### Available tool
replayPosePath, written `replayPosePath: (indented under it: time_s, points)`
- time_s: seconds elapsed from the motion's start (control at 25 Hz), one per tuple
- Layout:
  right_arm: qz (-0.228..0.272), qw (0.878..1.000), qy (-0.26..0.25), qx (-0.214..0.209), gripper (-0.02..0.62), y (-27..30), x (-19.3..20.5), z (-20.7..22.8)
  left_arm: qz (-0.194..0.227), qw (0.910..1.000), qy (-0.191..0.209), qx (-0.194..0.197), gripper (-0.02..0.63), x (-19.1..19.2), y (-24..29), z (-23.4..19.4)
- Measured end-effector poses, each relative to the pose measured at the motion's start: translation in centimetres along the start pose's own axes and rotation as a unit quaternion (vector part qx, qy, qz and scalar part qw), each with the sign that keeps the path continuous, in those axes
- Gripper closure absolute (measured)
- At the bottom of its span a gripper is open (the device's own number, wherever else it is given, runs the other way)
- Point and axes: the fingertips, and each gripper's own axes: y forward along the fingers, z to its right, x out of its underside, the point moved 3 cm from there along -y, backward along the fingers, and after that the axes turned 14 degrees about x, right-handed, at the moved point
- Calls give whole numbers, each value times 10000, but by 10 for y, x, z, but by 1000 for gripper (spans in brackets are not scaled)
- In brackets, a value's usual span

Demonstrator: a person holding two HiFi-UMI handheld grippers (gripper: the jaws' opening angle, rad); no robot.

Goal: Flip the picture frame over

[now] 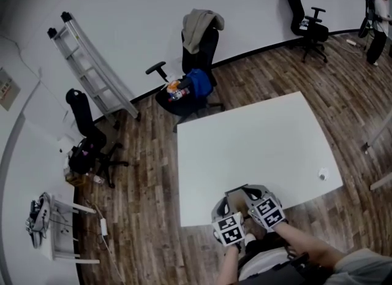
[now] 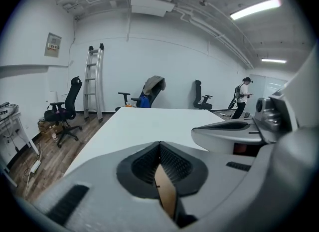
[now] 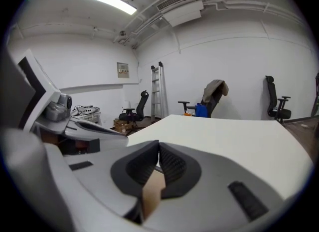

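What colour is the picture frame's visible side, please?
The picture frame is cardboard brown, clearest in the left gripper view.

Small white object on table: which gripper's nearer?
Right. The right gripper is at the table's near edge, left of the small white object; the left gripper sits beside it, farther left.

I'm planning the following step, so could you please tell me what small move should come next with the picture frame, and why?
Probably turn both in unison, tipping the picture frame over above the table, since the left hand-held gripper and the right hand-held gripper are each shut on its brown edge.
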Motion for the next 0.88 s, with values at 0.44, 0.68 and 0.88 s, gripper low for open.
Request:
replayPosePath:
  time_s: [0.44, 0.68, 0.88]
  points:
    - [446, 9989, 106, -27, 594, -3, -17, 9, 440, 9987, 245, -105, 603, -21, -10, 8]
    - [406, 9991, 80, -110, 594, -1, -21, 6, 474, 9985, 226, -171, 603, -22, -11, 7]
    - [452, 9988, 67, -170, 594, 0, -21, 5, 516, 9983, 195, -209, 603, -22, -12, 7]
